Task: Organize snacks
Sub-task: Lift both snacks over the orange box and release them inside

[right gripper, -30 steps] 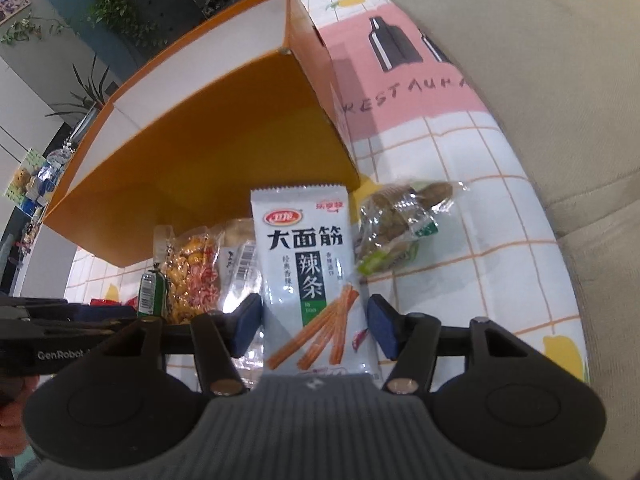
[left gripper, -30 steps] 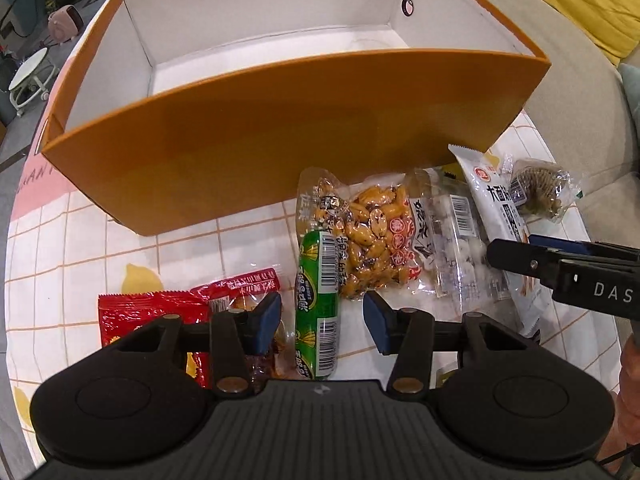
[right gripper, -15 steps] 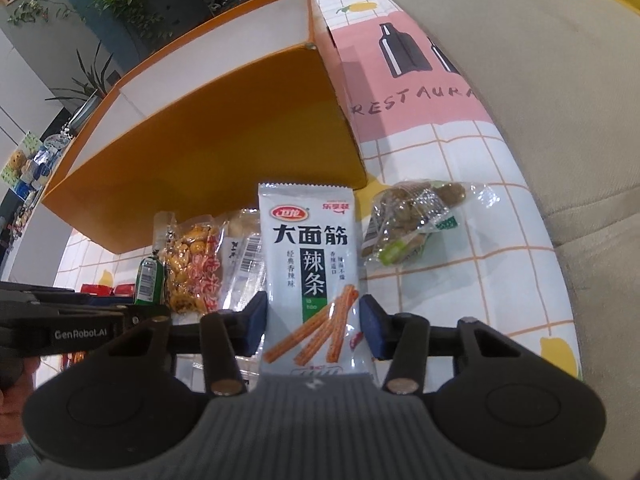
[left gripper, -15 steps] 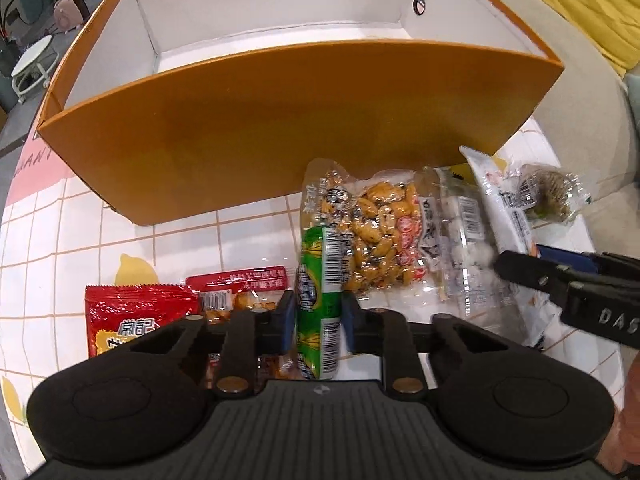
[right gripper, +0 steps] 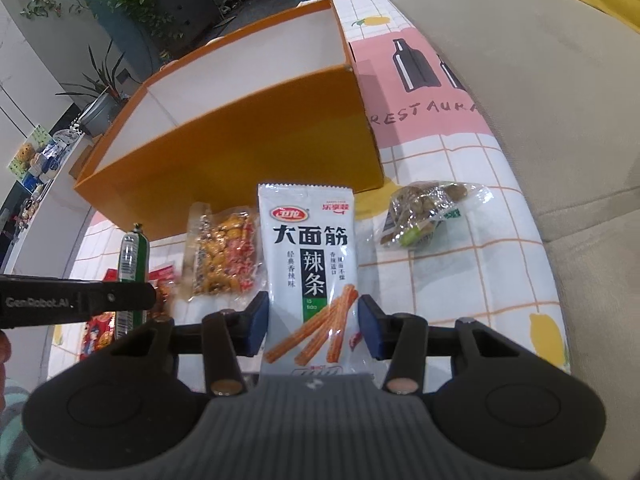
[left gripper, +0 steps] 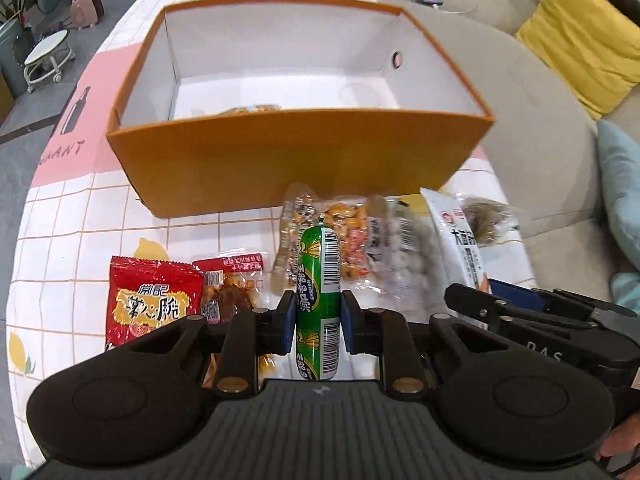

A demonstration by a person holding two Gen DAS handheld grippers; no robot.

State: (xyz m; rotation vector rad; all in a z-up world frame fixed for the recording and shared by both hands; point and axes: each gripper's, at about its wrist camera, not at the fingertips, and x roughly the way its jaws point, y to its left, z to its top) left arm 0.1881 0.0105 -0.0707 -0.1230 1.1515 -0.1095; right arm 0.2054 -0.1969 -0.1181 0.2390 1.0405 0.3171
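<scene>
Now the left gripper (left gripper: 318,320) pinches the green sausage (left gripper: 320,276) — right gripper (right gripper: 312,326) spread around the white spicy-strip packet (right gripper: 308,264), orange box (left gripper: 280,164) beyond.

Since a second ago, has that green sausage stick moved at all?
Yes. The green sausage is now clamped in the left gripper and lifted; in the right wrist view it stands upright, its tip nearly reaching the orange box, off the checked tablecloth.
</scene>
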